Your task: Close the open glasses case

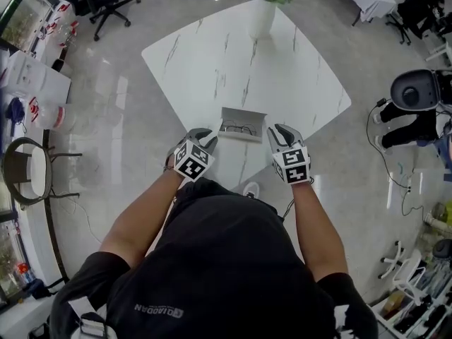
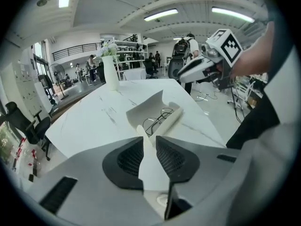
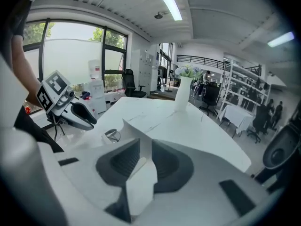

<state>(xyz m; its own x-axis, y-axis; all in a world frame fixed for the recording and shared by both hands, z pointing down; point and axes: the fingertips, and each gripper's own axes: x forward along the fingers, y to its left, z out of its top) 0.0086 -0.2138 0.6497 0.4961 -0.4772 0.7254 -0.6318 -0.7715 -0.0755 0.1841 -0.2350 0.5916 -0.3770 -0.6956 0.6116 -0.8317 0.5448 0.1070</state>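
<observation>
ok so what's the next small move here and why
Probably ease the left hand-held gripper forward to the lid of the case and tip it down: it stands raised, glasses inside, and the open jaws hang just short.

We work in bright, even light from ceiling lamps [image 2: 160, 14] and windows [image 3: 70, 51] at nine o'clock. The floor [image 1: 116, 90] glares at ten o'clock; the glasses case [image 1: 241, 124] casts soft shadow. Gripper views bend and darken at edges, the right slightly blurred.

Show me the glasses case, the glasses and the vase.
glasses case [image 1: 243, 114], head view, far grey flap.
glasses [image 2: 150, 125], left gripper view, nearer lens.
vase [image 1: 261, 18], head view, white body.
</observation>
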